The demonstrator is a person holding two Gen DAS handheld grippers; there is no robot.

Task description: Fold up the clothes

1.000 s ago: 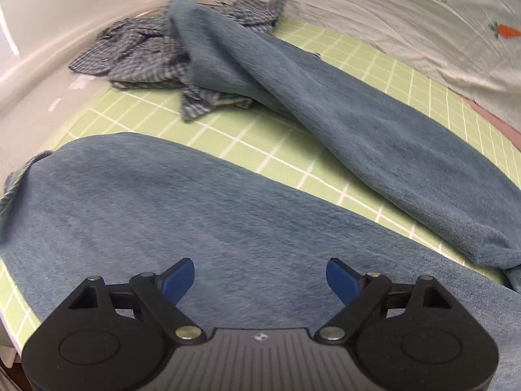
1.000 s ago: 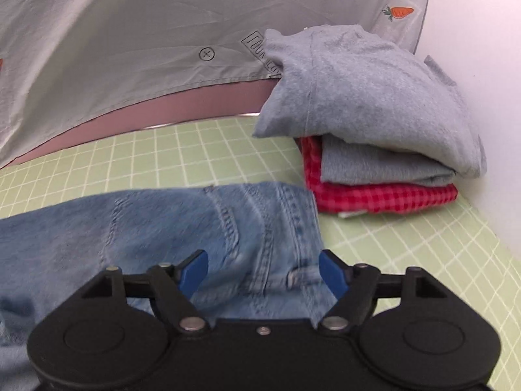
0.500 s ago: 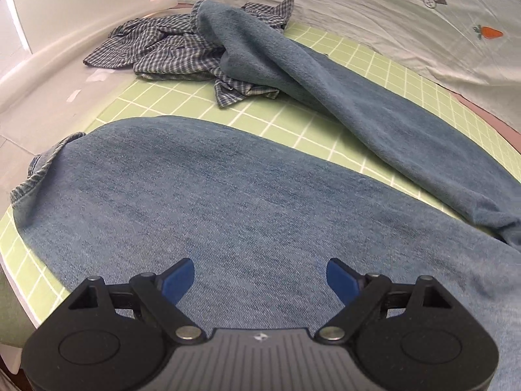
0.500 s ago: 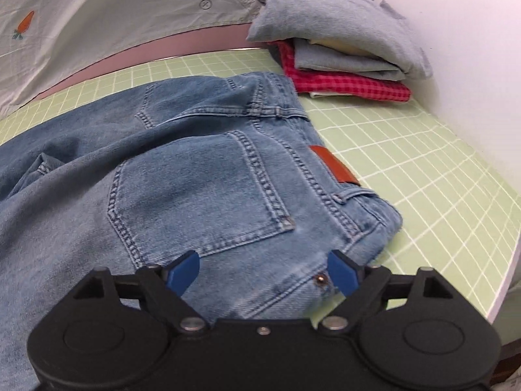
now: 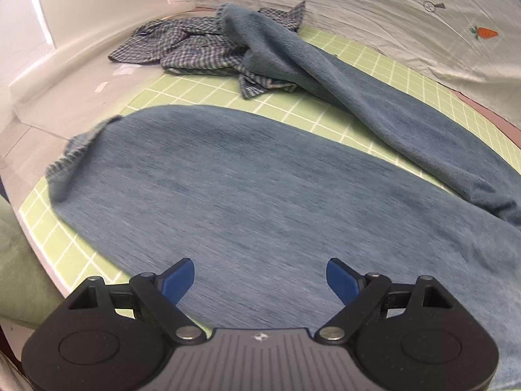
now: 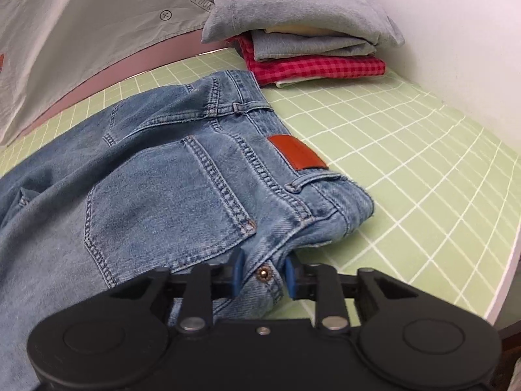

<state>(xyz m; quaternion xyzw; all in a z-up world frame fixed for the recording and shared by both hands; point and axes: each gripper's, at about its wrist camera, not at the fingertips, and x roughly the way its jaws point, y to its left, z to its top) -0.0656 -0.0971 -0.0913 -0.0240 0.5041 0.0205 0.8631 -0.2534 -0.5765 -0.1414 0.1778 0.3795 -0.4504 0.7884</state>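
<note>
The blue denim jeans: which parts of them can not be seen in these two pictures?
- Right wrist view: waistband corner of the blue denim jeans, behind the right tool shut on it.
- Right wrist view: legs, cut off by the left edge.
- Left wrist view: far leg's hem, blurred, lying on the crumpled blue checked shirt.

One pair of jeans [image 6: 169, 179], one checked shirt [image 5: 195, 49], four folded garments [image 6: 302, 32]

- left gripper [image 5: 260, 280]: black linkage arms with triangular cut-outs, round black hubs, silver pivot screws, blue finger pads [image 5: 177, 280], and a ribbed grey centre plate with a small round emblem.
- right gripper [image 6: 263, 275]: same black arms, hubs and silver screws, blue pads, but a plain black centre with one small screw.
</note>
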